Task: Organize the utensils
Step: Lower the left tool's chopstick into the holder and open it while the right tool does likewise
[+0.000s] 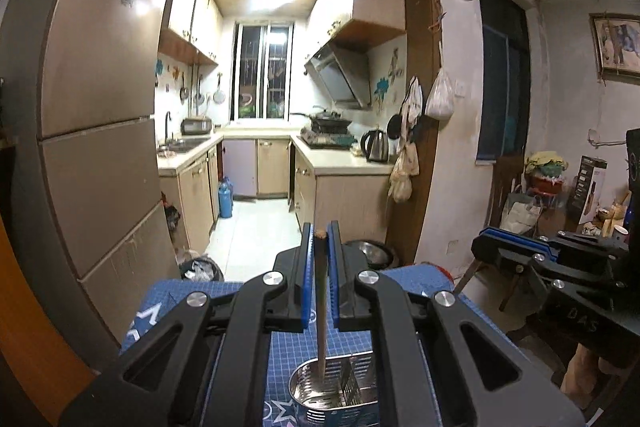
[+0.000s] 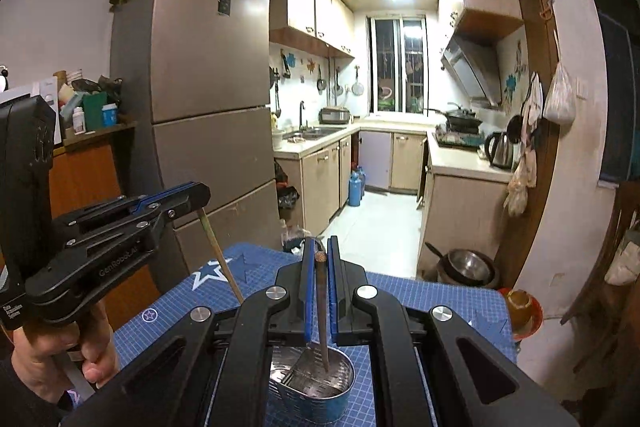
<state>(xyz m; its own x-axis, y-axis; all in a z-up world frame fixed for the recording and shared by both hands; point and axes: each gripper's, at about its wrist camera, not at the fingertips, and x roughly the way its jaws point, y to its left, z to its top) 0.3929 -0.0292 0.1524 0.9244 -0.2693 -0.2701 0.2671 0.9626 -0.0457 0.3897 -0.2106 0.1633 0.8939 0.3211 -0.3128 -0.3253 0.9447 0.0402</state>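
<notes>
1. The left gripper (image 1: 320,239) pinches a wooden chopstick (image 1: 321,307) between its blue pads, and the stick hangs down with its tip inside the metal utensil holder (image 1: 332,393).
2. The right gripper (image 2: 320,251) likewise clamps a second chopstick (image 2: 321,311), its lower end dipping into the same holder's divided compartment.
3. The holder stands on a blue grid mat (image 2: 420,297), directly below both grippers.

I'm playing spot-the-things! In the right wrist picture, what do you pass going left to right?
Left tongs holding a chopstick → fridge → right tongs holding another chopstick over the utensil holder → kettle → white hanging bag.
</notes>
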